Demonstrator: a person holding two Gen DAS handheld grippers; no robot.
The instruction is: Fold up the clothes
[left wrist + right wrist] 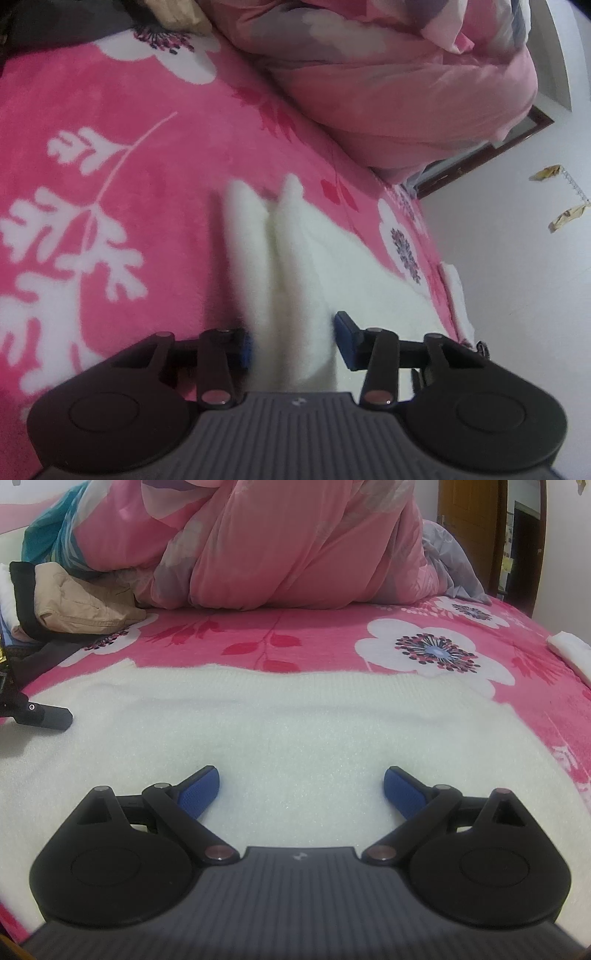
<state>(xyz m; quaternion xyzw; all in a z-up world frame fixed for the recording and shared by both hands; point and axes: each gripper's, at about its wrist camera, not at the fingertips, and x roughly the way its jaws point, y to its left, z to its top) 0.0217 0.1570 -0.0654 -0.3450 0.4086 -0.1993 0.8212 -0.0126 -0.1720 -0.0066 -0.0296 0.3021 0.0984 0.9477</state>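
So the left gripper (291, 343) has a white sweater (295, 731) fold between its jaws, grip unclear; right gripper (301, 792) hovers wide open.

We see bed (325, 642) in pink floral blanket, pink duvet (295, 554) heaped at the back, white wall (517, 295), brown wooden door (469, 531) right.

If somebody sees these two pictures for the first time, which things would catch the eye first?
Probably the bright pink floral blanket covering the bed, with the white knitted garment spread flat on it in front. Behind them a puffy pink quilt is heaped. In the left wrist view, the left tongs have a raised white fold of the garment between their blue pads.
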